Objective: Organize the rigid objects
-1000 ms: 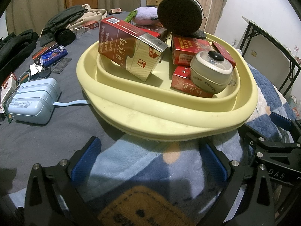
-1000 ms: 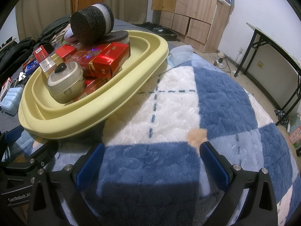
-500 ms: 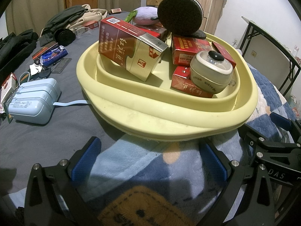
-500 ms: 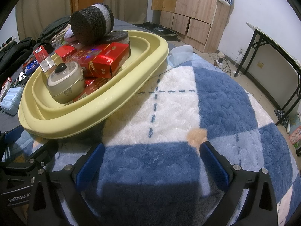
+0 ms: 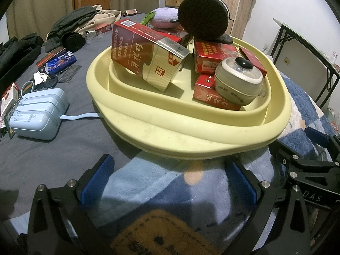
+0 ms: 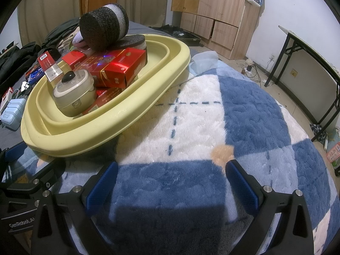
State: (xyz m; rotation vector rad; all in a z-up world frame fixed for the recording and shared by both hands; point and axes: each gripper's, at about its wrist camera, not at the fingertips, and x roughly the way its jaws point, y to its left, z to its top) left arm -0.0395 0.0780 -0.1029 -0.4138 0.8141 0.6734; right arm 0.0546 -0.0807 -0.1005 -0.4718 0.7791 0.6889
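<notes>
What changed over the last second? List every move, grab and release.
Nothing visibly changed. Both the left gripper and the right gripper remain open and empty over the blanket, and the yellow basin with its boxes sits as before.

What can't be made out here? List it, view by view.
- Left wrist view: the yellow basin floor under the tilted red carton and the cream round container is covered by them.
- Left wrist view: the purple plush toy is partly hidden behind the carton and the black foam roll.
- Right wrist view: the pale blue device is cut off by the left edge.
- Both views: carton print is too small to read.
</notes>
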